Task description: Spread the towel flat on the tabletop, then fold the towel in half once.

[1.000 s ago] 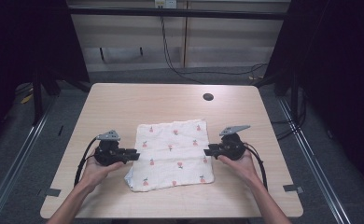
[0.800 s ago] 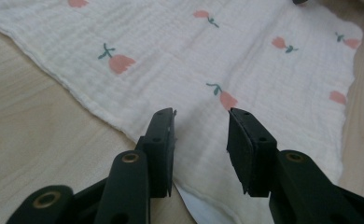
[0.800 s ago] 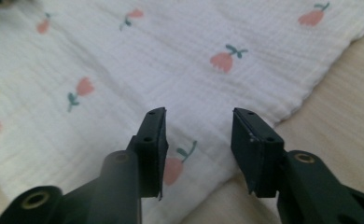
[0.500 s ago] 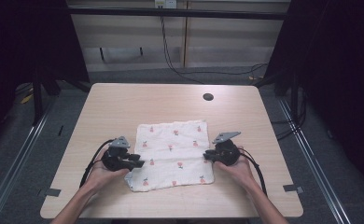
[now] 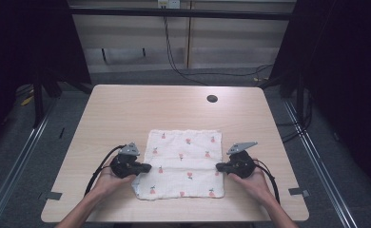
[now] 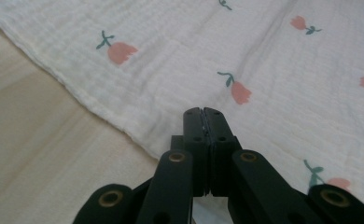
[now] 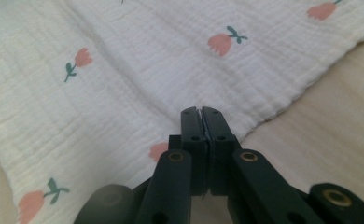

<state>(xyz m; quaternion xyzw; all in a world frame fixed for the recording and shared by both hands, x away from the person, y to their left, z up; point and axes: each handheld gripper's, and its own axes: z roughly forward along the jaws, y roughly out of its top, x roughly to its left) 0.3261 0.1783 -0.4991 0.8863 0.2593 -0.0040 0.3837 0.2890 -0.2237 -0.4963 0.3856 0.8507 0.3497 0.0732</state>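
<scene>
The white cloth (image 5: 183, 164), printed with small pink flowers, lies flat on the pale wooden table (image 5: 126, 109), toward the table's near edge and about centred across its width; a bare strip of table runs between the cloth's near hem and that edge; the left tool (image 5: 147, 167) sits at the cloth's left hem, held in the left hand (image 5: 108, 179), its jaws pressed together with nothing visible between them in the left gripper view, tips over the cloth just inside the hem; the right tool (image 5: 219, 166) sits at the cloth's right hem in the right hand (image 5: 250, 178), clenched likewise, tips over cloth; beyond the cloth the table is bare wood up to a dark round hole (image 5: 212, 99) near the far edge; past the table, grey floor (image 5: 183, 78), black cables (image 5: 193, 71) and a pale wall panel (image 5: 141, 33); dark room on either side.
</scene>
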